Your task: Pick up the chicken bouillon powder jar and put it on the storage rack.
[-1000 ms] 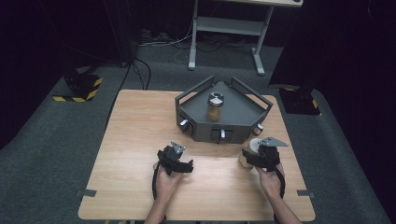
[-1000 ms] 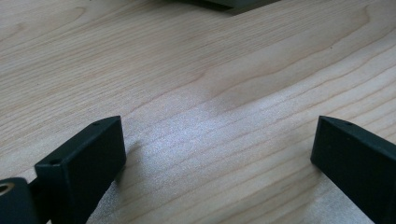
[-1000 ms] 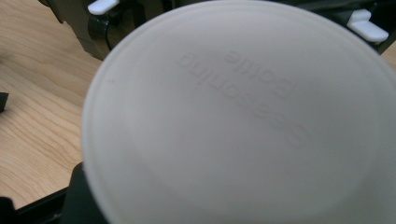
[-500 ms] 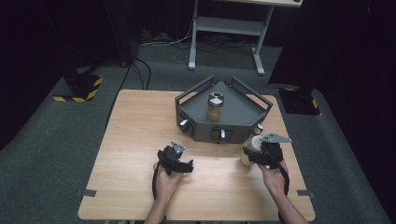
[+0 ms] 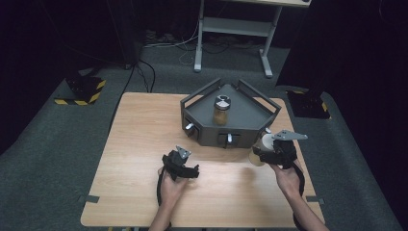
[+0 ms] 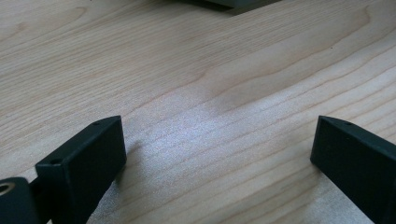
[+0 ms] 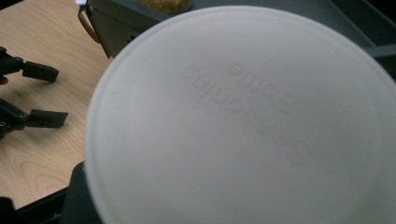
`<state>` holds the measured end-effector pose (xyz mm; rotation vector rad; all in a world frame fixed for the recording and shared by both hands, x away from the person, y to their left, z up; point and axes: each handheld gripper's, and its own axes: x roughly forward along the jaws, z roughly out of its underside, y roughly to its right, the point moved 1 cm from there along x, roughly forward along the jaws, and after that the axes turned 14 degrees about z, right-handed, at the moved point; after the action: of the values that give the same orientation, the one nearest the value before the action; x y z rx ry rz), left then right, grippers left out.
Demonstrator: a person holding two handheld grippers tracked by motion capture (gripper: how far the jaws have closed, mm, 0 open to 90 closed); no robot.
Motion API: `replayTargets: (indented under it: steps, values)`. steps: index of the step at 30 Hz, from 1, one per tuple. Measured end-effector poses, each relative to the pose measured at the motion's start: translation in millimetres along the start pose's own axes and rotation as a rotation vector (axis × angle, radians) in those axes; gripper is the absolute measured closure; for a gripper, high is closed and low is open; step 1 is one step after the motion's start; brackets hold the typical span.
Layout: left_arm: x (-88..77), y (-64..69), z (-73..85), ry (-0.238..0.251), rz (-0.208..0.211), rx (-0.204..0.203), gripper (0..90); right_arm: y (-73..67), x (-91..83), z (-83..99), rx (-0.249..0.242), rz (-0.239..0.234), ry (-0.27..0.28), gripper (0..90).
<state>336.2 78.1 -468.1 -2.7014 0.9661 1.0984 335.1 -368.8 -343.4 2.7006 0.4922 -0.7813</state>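
Right now your right gripper (image 5: 263, 153) is clamped on a seasoning bottle (image 5: 260, 151) at the right side of the table (image 5: 139, 130), just in front of the grey tray (image 5: 250, 115) and close to its front wall. In the high view the bottle's white lid (image 5: 267, 141) points up and slightly away from you, with the amber body below it, so its long axis stands near upright with a small tilt; whether its base touches the wood is hard to tell from there. The grey three-cornered plate on top of the gripper hides part of the bottle, and your right hand (image 5: 286, 174) covers the gripper's rear.

In the right gripper view the lid (image 7: 243, 121) faces the camera almost squarely, with raised lettering reading upside down across it; the bottle's body and the jaws' contact with it are hidden behind the lid. Beyond it you can see a corner of the tray and the bottom of a second jar (image 7: 166, 5) cut off at the top edge.

That second jar (image 5: 221, 109) stands upright inside the tray in the high view.

Your left gripper (image 5: 185, 168) rests low over the table near the front middle, jaws spread wide with nothing between them; the left gripper view shows bare wood grain (image 6: 205, 102) between the two black jaws
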Motion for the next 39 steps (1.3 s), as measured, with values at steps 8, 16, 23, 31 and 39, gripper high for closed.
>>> replayTargets:
  steps: [8, 16, 23, 31, 39]
  values:
    - [-0.1, 0.0, -0.1, -0.001, 0.000, 0.001, 3.3, 4.0, -8.9, -23.2, -0.023, -0.021, 0.023, 34.3]
    - [-0.1, 0.0, -0.2, -0.002, -0.001, 0.002, 3.3, 5.0, -14.6, -46.0, -0.043, -0.031, 0.041, 34.4]
    - [-0.1, 0.1, -0.2, -0.001, -0.001, 0.001, 3.3, 3.4, -16.0, -65.3, -0.058, -0.039, 0.056, 34.4]
    - [-0.1, 0.1, -0.1, -0.001, -0.001, 0.000, 3.3, 3.2, -11.9, -85.5, -0.055, -0.044, 0.065, 34.5]
    - [-0.1, -0.1, -0.1, -0.001, 0.000, 0.001, 3.3, 8.7, -3.3, -108.0, -0.022, -0.019, 0.066, 34.6]
